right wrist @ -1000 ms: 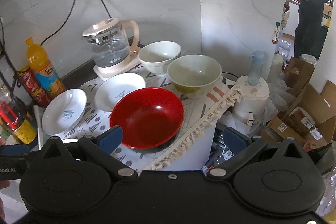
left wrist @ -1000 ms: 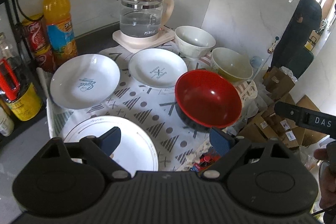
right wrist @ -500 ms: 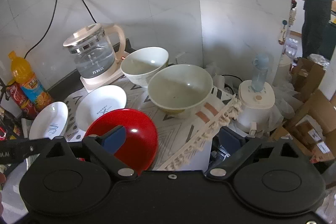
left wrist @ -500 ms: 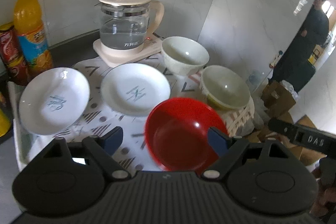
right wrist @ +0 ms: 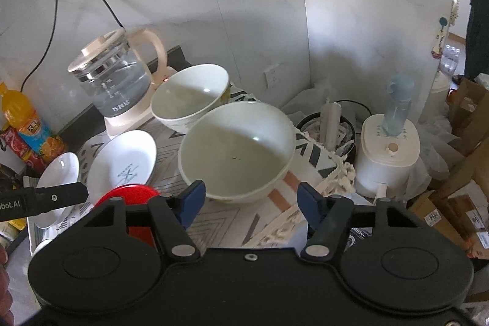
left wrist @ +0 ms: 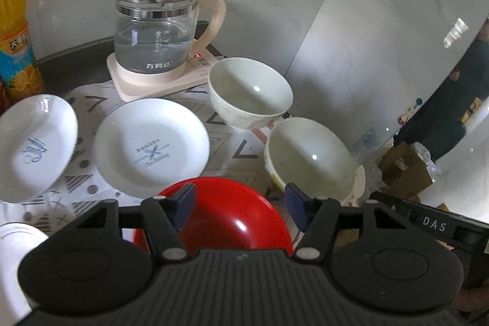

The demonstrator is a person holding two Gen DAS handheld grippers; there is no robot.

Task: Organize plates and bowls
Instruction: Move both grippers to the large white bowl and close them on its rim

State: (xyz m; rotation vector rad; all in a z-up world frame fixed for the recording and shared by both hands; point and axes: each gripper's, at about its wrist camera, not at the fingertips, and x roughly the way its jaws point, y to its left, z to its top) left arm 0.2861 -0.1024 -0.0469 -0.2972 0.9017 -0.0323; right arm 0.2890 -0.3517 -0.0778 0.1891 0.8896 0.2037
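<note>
— Both grippers have pushed forward over the last second: our left gripper (left wrist: pixel 240 208) now hangs over the red bowl (left wrist: pixel 226 213), which a second ago sat well ahead of it, and our right gripper (right wrist: pixel 250 202) has closed in on the big cream bowl (right wrist: pixel 237 150).

— Are we holding anything?

— No. Both pairs of blue fingers stand wide apart with nothing between them. On the left, the near half of the red bowl is hidden under the gripper body; on the right, the cream bowl's near wall sits just beyond the fingertips, not touching as far as we can tell.

— And beyond that?

— Near to far on the patterned cloth (left wrist: pixel 241 145): a white plate edge (left wrist: pixel 13 246) at our lower left, the red bowl, then two small white plates side by side, the "Bakery" plate (left wrist: pixel 151 147) and the left plate (left wrist: pixel 32 147) nearly touching at the rims. To the right lies the cream bowl, with the smaller white bowl (left wrist: pixel 250 92) just behind it. Farther back stands the glass kettle (left wrist: pixel 156 35) on its base, partly filled, a red light showing. An orange bottle (left wrist: pixel 15 35) stands at far left against the marble wall.

— Off the counter?

— From the right wrist we see a white appliance (right wrist: pixel 386 159) carrying a blue bottle, cardboard boxes (right wrist: pixel 467 173) past it, and a person in dark clothes at the far right.
</note>
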